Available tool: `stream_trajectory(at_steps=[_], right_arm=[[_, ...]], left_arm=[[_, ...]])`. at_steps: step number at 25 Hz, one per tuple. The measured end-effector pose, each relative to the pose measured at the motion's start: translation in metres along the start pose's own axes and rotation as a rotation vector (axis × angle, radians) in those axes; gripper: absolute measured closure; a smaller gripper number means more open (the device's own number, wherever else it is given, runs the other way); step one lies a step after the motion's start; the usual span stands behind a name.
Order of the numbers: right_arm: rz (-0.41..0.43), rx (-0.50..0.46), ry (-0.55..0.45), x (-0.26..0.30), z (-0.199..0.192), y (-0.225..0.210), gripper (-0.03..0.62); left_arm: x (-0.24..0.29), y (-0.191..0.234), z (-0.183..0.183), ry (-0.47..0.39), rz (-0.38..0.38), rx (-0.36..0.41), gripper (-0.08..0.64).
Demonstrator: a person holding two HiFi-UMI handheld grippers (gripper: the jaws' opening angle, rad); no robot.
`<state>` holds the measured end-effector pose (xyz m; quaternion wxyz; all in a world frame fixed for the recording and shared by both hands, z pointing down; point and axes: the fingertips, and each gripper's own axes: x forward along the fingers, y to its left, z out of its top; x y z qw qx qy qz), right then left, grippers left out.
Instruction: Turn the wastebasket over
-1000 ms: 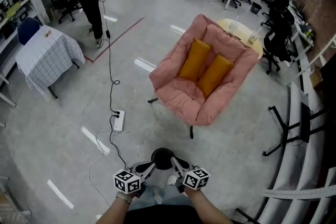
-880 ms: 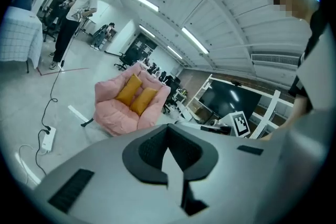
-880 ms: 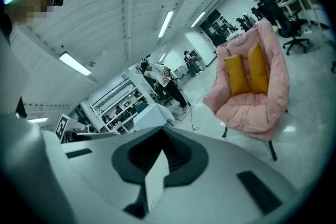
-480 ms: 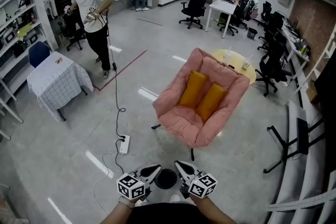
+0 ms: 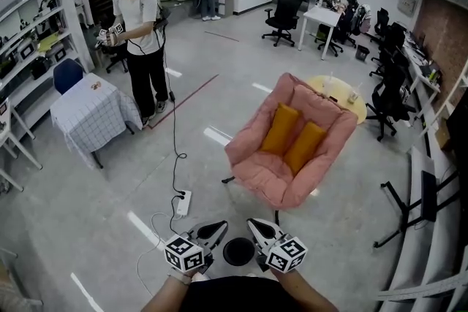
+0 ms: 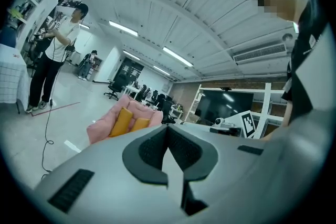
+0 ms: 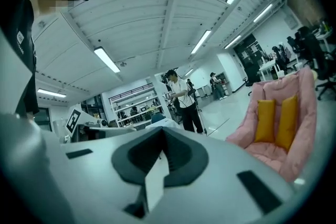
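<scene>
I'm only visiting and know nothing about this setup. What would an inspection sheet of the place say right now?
Surface: grey floor, white tape strips.
Job's things: black wastebasket, seen between the two grippers; which end is up cannot be told.
Clutter: nothing seen.
Grippers: left gripper and right gripper both shut, nothing between their pads.
Cables: power strip with a cable trailing across the floor.
Surroundings: pink chair with two yellow cushions, cloth-covered table, a standing person, office chairs.
</scene>
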<state>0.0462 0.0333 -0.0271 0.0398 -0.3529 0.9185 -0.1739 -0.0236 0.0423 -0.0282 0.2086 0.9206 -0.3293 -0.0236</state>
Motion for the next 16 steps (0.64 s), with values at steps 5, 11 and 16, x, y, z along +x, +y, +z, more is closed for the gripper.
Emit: stream_trajectory(at_steps=[5, 11, 16], right_arm=[[0.004, -0.018, 0.011, 0.000, -0.002, 0.002, 0.583], [-0.003, -0.017, 0.014, 0.003, 0.003, 0.004, 0.584], [-0.021, -0.023, 0.013, 0.014, 0.002, 0.004, 0.584]], left_arm=[[-0.002, -0.004, -0.001, 0.006, -0.003, 0.059, 0.548], [-0.005, -0.005, 0.011, -0.014, 0.024, 0.107, 0.549], [-0.010, 0.006, 0.021, -0.023, 0.003, 0.098, 0.549]])
